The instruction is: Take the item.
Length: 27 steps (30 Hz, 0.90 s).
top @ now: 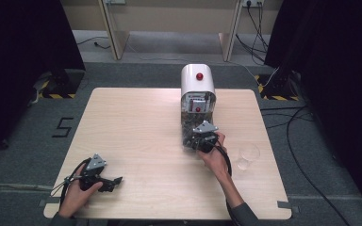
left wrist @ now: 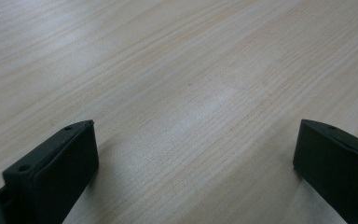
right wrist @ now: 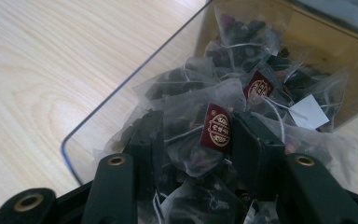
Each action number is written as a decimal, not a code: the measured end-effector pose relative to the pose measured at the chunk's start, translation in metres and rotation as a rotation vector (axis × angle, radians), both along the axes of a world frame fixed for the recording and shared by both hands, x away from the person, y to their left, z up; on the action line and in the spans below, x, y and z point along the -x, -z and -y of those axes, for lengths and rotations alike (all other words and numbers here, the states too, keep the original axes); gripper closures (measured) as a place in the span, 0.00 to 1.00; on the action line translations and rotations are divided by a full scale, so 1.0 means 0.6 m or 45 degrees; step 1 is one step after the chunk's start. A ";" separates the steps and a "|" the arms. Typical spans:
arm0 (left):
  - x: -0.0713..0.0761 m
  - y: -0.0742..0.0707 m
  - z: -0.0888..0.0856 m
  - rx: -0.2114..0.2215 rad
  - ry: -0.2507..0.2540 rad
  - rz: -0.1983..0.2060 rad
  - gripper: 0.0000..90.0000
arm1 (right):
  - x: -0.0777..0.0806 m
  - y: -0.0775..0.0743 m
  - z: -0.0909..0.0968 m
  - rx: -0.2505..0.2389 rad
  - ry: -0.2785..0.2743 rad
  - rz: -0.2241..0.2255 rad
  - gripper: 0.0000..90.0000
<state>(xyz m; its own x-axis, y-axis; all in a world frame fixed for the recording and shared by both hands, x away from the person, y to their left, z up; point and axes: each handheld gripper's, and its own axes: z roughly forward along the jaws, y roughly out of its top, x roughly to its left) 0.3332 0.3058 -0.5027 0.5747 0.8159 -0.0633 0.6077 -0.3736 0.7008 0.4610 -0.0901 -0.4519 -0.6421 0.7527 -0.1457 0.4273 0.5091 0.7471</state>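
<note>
The right gripper (right wrist: 193,140) has its jaws either side of one mesh tea bag (right wrist: 191,135) in the clear bin (right wrist: 121,100) at the foot of the white dispenser (top: 197,82), not visibly pinching yet; the left gripper (left wrist: 193,163) rests with jaws wide apart over bare desk (left wrist: 168,70). The risk: bags lie tangled with crossing strings, so a lift may drag neighbours along or grip film alone and slip. The bag stands roughly upright, maroon tag (right wrist: 218,128) facing the camera, long axis running from jaws toward the dispenser.

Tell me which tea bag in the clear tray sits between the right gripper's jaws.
The tea bag with the dark red tag nearest the camera, in the right gripper. Another red-tagged bag and a white-tagged one lie farther back.
</note>
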 end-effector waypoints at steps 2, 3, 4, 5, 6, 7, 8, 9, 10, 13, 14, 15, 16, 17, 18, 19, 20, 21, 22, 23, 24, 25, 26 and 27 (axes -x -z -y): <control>0.000 0.000 0.000 0.000 0.000 0.000 0.00 | -0.005 0.004 -0.002 0.006 0.001 -0.004 0.63; 0.000 0.000 0.000 0.000 0.000 0.000 0.00 | -0.006 0.004 -0.003 0.008 0.000 -0.006 0.65; 0.000 0.000 0.000 0.000 0.000 0.000 0.00 | -0.008 0.005 -0.005 0.002 -0.003 0.002 0.68; 0.000 0.000 0.000 0.000 0.000 0.000 0.00 | -0.009 0.005 -0.007 0.014 -0.016 0.007 0.71; 0.000 0.000 0.000 0.000 0.000 0.000 0.00 | -0.009 0.005 -0.008 0.025 -0.022 0.009 0.72; 0.000 0.000 0.000 0.000 0.000 0.000 0.00 | -0.008 0.005 -0.009 0.028 -0.024 0.011 0.74; 0.000 0.000 0.000 0.000 0.000 0.000 0.00 | -0.007 0.004 -0.009 0.038 -0.028 0.018 0.80; 0.000 0.000 0.000 0.000 0.000 0.000 0.00 | -0.006 0.002 -0.008 0.044 -0.040 0.034 0.82; 0.000 0.000 0.000 0.000 0.000 0.000 0.00 | -0.005 -0.001 -0.007 0.045 -0.044 0.043 0.83; 0.000 0.000 0.000 0.000 0.000 0.000 0.00 | 0.000 -0.011 -0.004 0.027 -0.055 0.063 0.85; 0.000 0.000 0.000 0.000 0.000 0.000 0.00 | 0.002 -0.016 -0.003 0.017 -0.061 0.066 0.86; 0.000 0.000 0.000 0.000 0.000 0.000 0.00 | 0.004 -0.022 -0.001 0.008 -0.066 0.077 0.86; 0.000 0.000 0.000 0.000 0.000 0.000 0.00 | 0.008 -0.027 0.000 -0.009 -0.059 0.079 0.86; 0.000 0.000 0.000 0.000 0.000 0.000 0.00 | 0.009 -0.033 0.002 -0.013 -0.066 0.091 0.86; 0.000 0.000 0.000 0.000 0.000 0.000 0.00 | 0.011 -0.038 0.004 -0.026 -0.066 0.095 0.86; 0.000 0.000 0.000 0.000 0.001 -0.001 0.00 | 0.013 -0.043 0.006 -0.034 -0.072 0.107 0.86; 0.000 0.000 0.000 0.000 0.000 0.000 0.00 | 0.014 -0.046 0.008 -0.040 -0.075 0.115 0.86; 0.000 0.000 0.000 0.000 0.000 0.000 0.00 | 0.017 -0.051 0.010 -0.061 -0.071 0.112 0.86; 0.000 0.000 0.000 0.002 0.001 0.001 0.00 | 0.017 -0.053 0.011 -0.057 -0.075 0.117 0.86; 0.000 0.000 0.000 0.000 0.000 0.000 0.00 | 0.020 -0.057 0.014 -0.069 -0.075 0.118 0.86; 0.000 0.000 0.000 0.000 0.000 0.000 0.00 | 0.021 -0.060 0.016 -0.077 -0.081 0.126 0.86; 0.000 0.000 0.000 0.000 0.000 0.000 0.00 | 0.022 -0.062 0.017 -0.078 -0.078 0.129 0.86; 0.000 0.000 0.000 0.000 0.000 0.000 0.00 | 0.023 -0.065 0.019 -0.085 -0.078 0.138 0.86; 0.000 0.000 0.000 0.000 0.000 0.000 0.00 | 0.025 -0.068 0.021 -0.096 -0.081 0.130 0.86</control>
<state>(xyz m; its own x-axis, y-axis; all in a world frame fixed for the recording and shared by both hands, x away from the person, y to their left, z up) 0.3331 0.3058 -0.5027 0.5747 0.8159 -0.0634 0.6077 -0.3736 0.7008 0.4461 -0.1030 -0.4111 -0.6734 0.7224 -0.1573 0.3157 0.4734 0.8224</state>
